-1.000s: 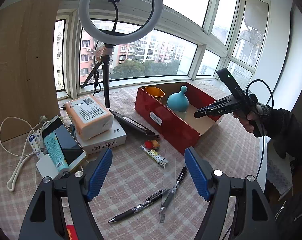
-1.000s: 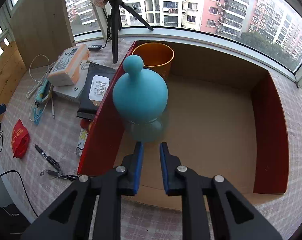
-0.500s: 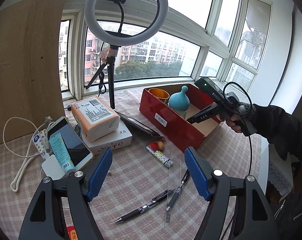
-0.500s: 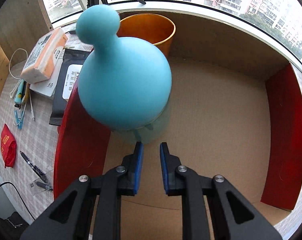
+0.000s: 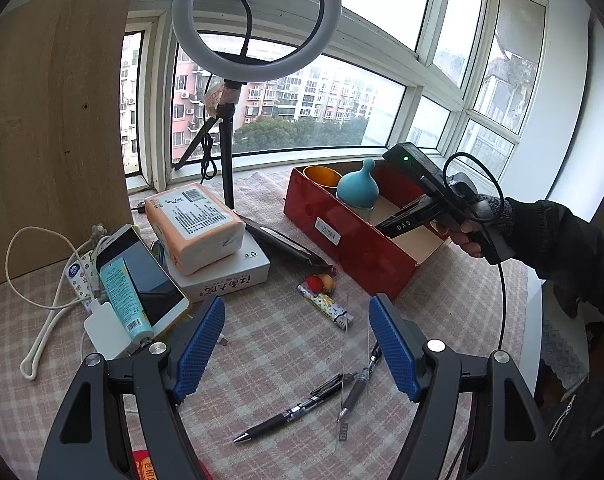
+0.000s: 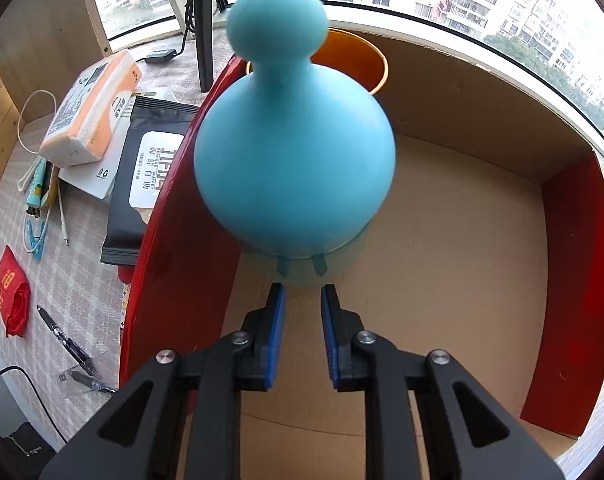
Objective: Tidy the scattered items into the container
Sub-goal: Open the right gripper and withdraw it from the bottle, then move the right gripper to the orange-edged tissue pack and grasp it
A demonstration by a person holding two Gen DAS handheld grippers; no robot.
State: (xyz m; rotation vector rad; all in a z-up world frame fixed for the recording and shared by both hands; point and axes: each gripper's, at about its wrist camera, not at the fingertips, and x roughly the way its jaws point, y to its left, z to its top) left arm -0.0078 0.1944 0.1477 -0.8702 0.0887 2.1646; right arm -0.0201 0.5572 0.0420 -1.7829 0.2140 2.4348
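The blue bulb-shaped item (image 6: 293, 152) stands in the red box (image 6: 574, 280) beside the orange cup (image 6: 358, 60), just ahead of your right gripper (image 6: 302, 300), whose jaws have just been opening, empty. Pens (image 5: 302, 408) lie below your half-open, empty left gripper (image 5: 297, 344).

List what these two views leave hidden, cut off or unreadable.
- Orange cup, right wrist view: mostly hidden behind the blue bulb-shaped object.
- Base of the blue object, right wrist view: pale and indistinct under its dome.
- Right hand-held gripper fingertips, left wrist view: behind the red box wall.
- Red packet, left wrist view: cut off by the bottom edge.
- Barcode label on the box: too small to read.
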